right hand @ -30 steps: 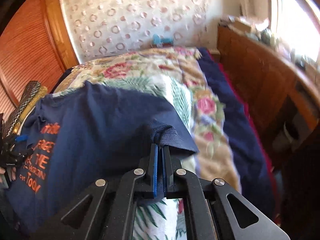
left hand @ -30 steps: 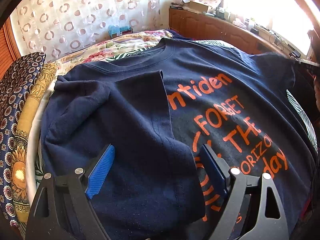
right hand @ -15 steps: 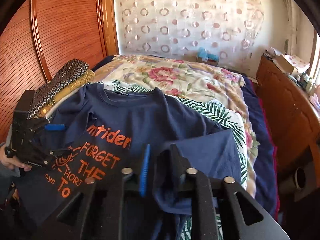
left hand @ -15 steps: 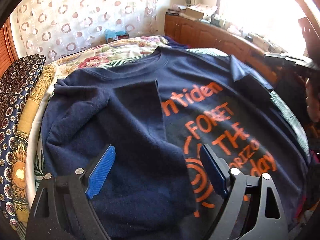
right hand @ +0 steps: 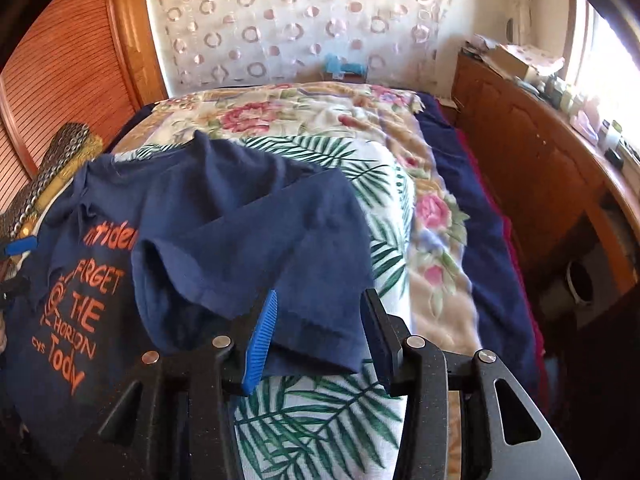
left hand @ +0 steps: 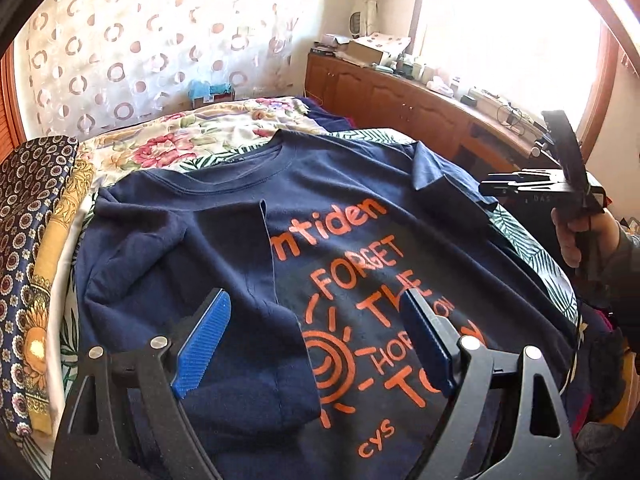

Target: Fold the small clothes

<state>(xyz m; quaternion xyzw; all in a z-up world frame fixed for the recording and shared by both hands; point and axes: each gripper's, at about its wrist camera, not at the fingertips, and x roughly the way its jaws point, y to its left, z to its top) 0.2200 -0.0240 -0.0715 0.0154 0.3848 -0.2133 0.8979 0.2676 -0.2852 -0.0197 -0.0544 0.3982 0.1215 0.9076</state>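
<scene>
T-shirt [left hand: 360,216] print half hidden, left gripper [left hand: 316,344] open

Two low, close wrist views from opposite sides, both sharing the navy T-shirt [left hand: 360,240] on the floral bedspread [right hand: 320,128].

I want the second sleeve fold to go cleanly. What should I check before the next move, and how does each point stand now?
1. Left sleeve of the navy orange-print T-shirt folded inward: ok.
2. Right sleeve folded flat: not ok, bunched.
3. Right gripper open, ready to grasp: ok.
4. Left gripper open, clear of cloth: ok.
5. Shirt hem lying flat: cannot tell.
</scene>
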